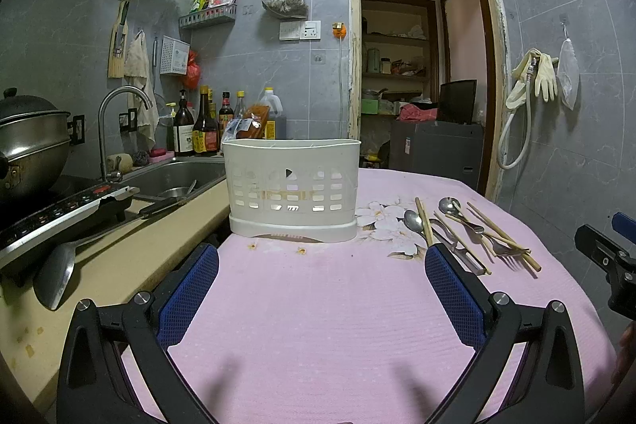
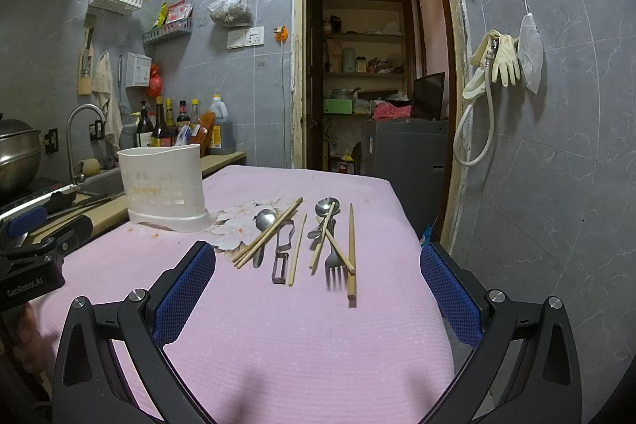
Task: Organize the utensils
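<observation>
- Your table (image 2: 318, 324), under a pink cloth, fills both views, beside the counter (image 1: 131, 265) with its sink (image 1: 179, 177)
- The white caddy (image 1: 292, 185) stands upright at the table's far left edge, nearest your left gripper
- Your left gripper (image 1: 322, 265) hangs over bare cloth facing the caddy, jaws spread wide, gripping nothing
- Your right gripper (image 2: 318, 265) faces the utensils, jaws equally wide and empty
- The utensils lie loose, right of the caddy: chopsticks (image 2: 351, 249) crossing a fork (image 2: 333, 261), two spoons (image 2: 265, 219), and a peeler (image 2: 281, 249) between them
</observation>
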The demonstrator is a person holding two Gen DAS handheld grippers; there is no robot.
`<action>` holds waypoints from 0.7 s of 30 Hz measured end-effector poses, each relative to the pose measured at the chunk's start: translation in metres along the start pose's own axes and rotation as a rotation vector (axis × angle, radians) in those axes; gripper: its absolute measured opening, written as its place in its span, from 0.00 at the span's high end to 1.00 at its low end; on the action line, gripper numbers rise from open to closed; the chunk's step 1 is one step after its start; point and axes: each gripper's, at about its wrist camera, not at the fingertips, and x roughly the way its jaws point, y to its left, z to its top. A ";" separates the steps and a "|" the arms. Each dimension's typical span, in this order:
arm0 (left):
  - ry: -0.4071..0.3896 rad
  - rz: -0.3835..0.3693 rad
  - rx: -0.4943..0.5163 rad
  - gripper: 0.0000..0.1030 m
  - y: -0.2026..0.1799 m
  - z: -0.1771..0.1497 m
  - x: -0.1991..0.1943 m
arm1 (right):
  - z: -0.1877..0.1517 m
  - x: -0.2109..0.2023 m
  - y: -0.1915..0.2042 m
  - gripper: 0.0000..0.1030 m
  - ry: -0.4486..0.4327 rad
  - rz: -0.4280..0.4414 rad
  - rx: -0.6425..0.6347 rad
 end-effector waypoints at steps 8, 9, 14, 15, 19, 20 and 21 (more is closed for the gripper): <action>0.002 0.001 -0.001 0.01 0.003 0.002 -0.001 | 0.000 0.000 0.000 0.00 0.001 -0.002 -0.001; 0.000 0.000 -0.001 0.01 0.003 0.002 -0.001 | 0.000 -0.001 0.000 0.00 0.000 -0.002 -0.001; -0.002 0.000 0.001 0.01 0.004 0.002 -0.001 | 0.001 -0.001 0.000 0.00 0.000 -0.002 -0.002; -0.003 0.000 0.001 0.01 0.005 0.003 -0.001 | 0.001 -0.001 0.000 0.00 -0.001 -0.002 -0.002; -0.002 0.001 0.001 0.01 0.004 0.003 -0.002 | 0.001 -0.001 0.000 0.00 0.000 -0.002 -0.003; -0.003 0.001 0.001 0.01 0.004 0.003 -0.002 | 0.001 -0.001 0.000 0.00 0.001 -0.002 -0.003; -0.003 0.002 0.002 0.01 0.004 0.003 -0.002 | 0.002 -0.002 0.000 0.00 0.000 -0.002 -0.003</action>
